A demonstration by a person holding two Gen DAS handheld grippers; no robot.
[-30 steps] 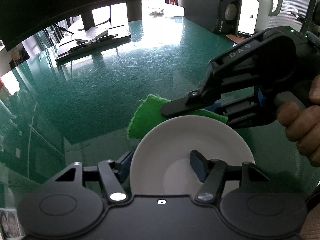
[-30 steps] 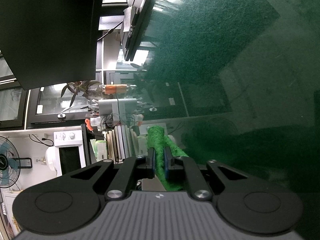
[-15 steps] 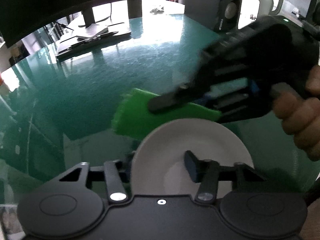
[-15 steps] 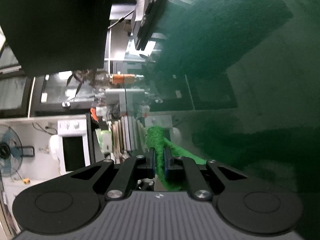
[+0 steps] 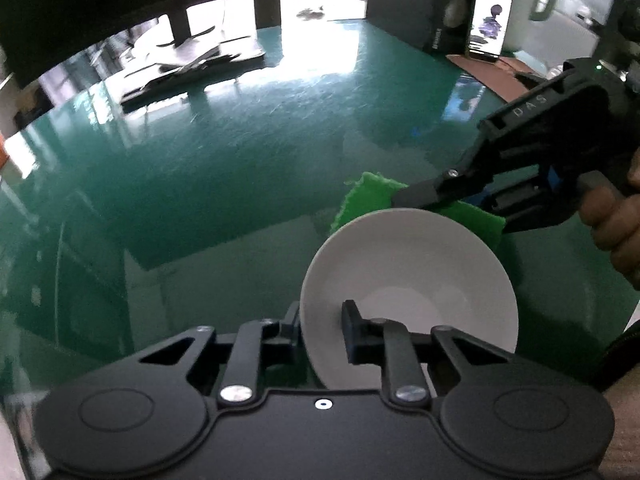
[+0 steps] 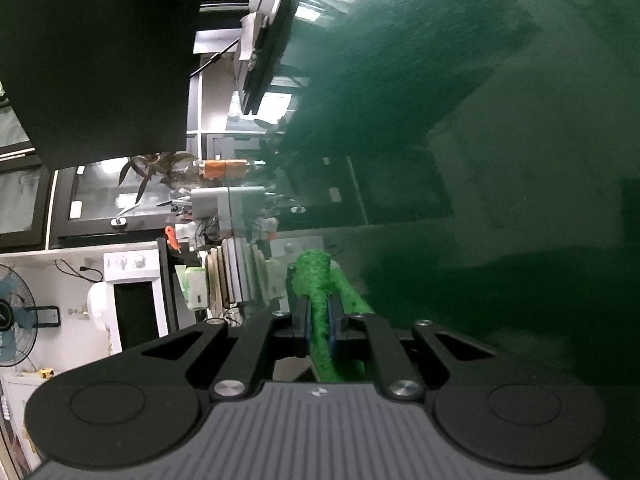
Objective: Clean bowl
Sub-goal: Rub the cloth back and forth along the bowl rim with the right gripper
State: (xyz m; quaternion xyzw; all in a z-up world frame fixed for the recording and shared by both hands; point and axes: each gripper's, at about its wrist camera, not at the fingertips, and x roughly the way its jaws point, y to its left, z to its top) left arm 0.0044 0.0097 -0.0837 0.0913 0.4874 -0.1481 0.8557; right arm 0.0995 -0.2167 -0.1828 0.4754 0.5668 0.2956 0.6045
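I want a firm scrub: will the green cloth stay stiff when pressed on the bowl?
Probably not. The green cloth looks soft and fuzzy, and it droops past the right hand-held gripper. It should fold against the white bowl rather than push hard.

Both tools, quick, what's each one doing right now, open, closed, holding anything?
Left tool: closed on the rim of the white bowl.
Right tool: closed on the green cloth.
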